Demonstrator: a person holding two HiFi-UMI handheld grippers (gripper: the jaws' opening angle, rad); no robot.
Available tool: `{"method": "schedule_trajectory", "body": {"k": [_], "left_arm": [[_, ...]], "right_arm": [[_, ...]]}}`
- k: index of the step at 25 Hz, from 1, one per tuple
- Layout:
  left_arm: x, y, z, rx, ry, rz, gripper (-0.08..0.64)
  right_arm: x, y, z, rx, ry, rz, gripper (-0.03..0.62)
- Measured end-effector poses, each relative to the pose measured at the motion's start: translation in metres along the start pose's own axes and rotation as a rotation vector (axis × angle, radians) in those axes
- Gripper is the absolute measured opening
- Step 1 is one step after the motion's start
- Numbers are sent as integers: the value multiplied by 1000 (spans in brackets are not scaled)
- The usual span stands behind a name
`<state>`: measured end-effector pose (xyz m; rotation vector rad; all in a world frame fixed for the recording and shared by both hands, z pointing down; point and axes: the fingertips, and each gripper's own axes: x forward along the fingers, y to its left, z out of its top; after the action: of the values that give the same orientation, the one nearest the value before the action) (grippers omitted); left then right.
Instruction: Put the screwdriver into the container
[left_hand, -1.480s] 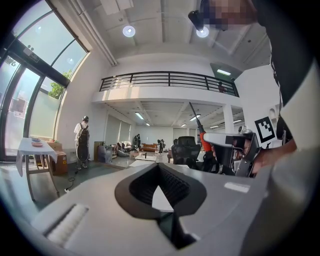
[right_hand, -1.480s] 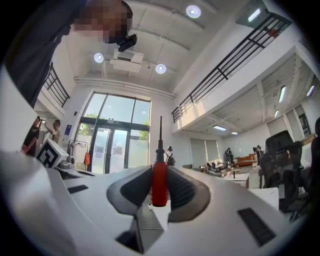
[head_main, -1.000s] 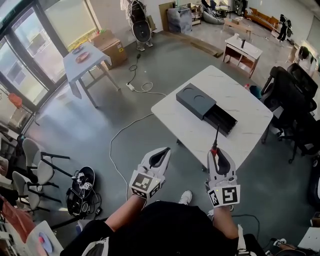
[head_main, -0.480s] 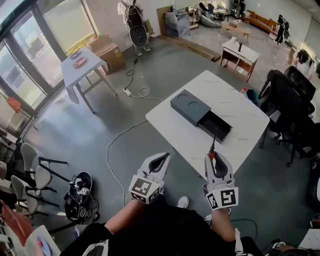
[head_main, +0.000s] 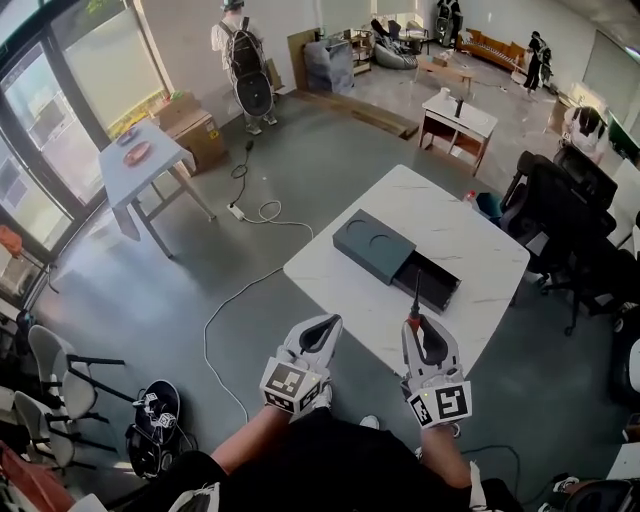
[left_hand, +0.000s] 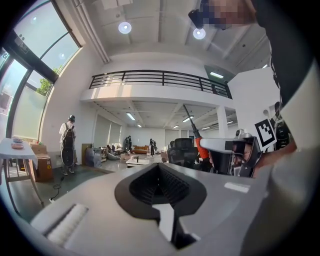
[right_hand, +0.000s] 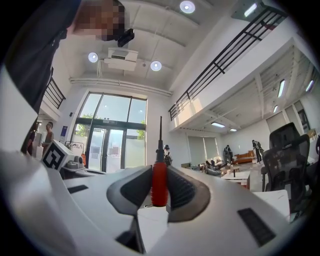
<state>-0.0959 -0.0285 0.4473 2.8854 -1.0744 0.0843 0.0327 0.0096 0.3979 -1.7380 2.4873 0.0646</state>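
Currently right gripper (right_hand: 159, 172) jaws pinch the screwdriver (right_hand: 159, 183) by its red handle, shaft sticking out past the tips. Left gripper (left_hand: 159, 166) jaws pressed together, nothing between. Ahead, container (head_main: 374, 244) sits on white table (head_main: 470, 240), drawer open.

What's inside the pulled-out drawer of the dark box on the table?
Drawer of the container: only a dark interior shows, and no item can be made out from the head view. Any part of it under the container's top is covered.

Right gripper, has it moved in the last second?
Yes. The right gripper, holding the screwdriver, has eased forward over the table's near edge toward the open drawer.
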Motion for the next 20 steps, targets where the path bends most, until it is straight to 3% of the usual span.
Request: {"method": "schedule_trajectory", "body": {"k": [10,20], "left_arm": [[15,66,2,-5,2,-103,9],[31,82,-2,-8,6,-232,9]], "right_arm": [[55,13,-6,-4,8,-99,97],[59,14,-11,-6,23,-231,97]]}}
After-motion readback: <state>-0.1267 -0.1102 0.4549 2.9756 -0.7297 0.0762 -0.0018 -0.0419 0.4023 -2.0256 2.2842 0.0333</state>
